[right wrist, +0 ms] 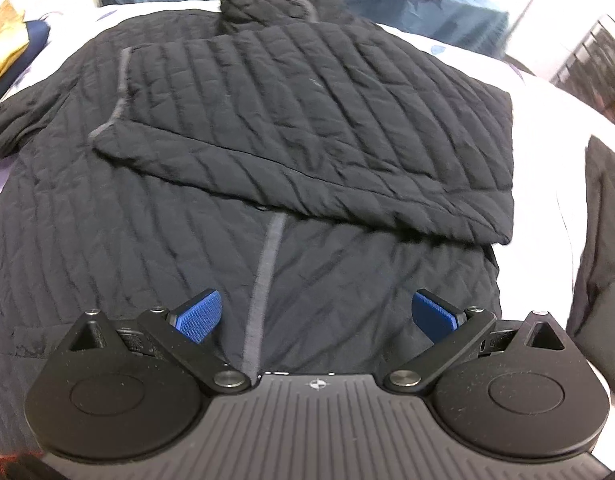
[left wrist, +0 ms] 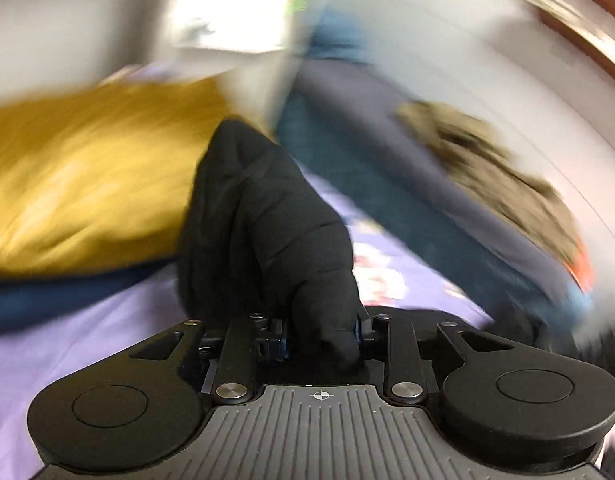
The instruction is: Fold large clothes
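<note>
1. Lying spread on the bed sheet (right wrist: 547, 128), a black quilted jacket (right wrist: 307, 128) is shown partly folded: one sleeve (right wrist: 299, 120) is laid across the chest, ahead of the right gripper (right wrist: 321, 314), while the collar (right wrist: 263, 4) stands farthest from it.
2. The right gripper is seen with its blue pads (right wrist: 199, 314) spread wide and nothing between them; it hangs just above the hem end, with the grey zip line (right wrist: 263, 280) running up between the pads.
3. The left gripper (left wrist: 319, 332) is pictured clamped on a bunch of black quilted fabric (left wrist: 259, 220), which rises ahead of the jaws and hides most of the pads; only a sliver of blue is visible beside the cloth.
4. The fabric in the left jaws is judged to be the jacket's other sleeve or side; which of the two cannot be told through the blur.
5. The fold is judged to be at an early to middle stage: one sleeve is in, the second side remains to be brought over, and the body is not yet doubled.
6. Only the right view gives the jacket's whole layout; only the left view shows the grip, plus a mustard-yellow cloth (left wrist: 87, 176) to the left of its jaws and dark blue bedding (left wrist: 407, 184) to the right.
</note>
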`<action>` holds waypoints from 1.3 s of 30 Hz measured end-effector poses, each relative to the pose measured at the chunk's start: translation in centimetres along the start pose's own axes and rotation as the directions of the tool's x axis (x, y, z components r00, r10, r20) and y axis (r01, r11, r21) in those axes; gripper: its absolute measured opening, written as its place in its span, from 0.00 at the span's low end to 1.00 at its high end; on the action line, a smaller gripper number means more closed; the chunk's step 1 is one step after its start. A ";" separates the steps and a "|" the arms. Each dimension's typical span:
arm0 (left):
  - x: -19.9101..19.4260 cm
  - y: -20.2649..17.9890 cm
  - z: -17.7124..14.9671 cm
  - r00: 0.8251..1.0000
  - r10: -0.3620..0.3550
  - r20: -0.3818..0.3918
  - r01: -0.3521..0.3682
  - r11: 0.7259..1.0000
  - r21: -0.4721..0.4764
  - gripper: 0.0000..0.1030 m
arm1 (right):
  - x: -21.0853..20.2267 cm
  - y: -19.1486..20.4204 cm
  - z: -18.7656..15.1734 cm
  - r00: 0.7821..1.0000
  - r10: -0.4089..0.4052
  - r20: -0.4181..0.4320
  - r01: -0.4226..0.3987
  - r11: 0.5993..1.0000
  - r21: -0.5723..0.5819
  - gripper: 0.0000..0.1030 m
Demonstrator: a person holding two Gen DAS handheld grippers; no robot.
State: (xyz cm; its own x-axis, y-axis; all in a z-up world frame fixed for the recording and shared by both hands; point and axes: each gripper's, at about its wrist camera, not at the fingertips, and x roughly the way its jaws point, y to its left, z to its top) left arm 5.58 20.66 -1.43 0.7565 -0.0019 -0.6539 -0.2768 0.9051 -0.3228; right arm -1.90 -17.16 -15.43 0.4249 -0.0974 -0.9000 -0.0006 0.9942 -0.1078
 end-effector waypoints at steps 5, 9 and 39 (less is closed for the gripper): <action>3.2 -11.9 -4.3 0.975 -0.148 -0.166 0.193 0.935 0.296 0.76 | 0.3 -0.9 -0.3 1.000 0.003 -0.007 -0.002 0.999 0.045 0.98; 6.9 -18.0 -11.2 0.935 -0.059 -0.351 0.241 0.831 0.502 1.00 | 0.4 -1.7 -0.5 1.000 -0.001 -0.015 0.002 0.997 0.082 0.98; -0.1 -3.3 -16.0 0.897 0.406 -0.177 -0.199 0.726 0.658 1.00 | -2.3 14.1 11.2 0.962 0.181 0.203 -0.105 0.936 -0.335 0.99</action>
State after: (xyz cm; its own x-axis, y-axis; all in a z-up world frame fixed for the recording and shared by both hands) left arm -3.06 10.89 -11.29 0.4614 0.2903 -0.8384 0.0389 0.9374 0.3460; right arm 7.26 -2.43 -10.12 0.5928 0.0954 -0.7996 -0.3488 0.9254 -0.1482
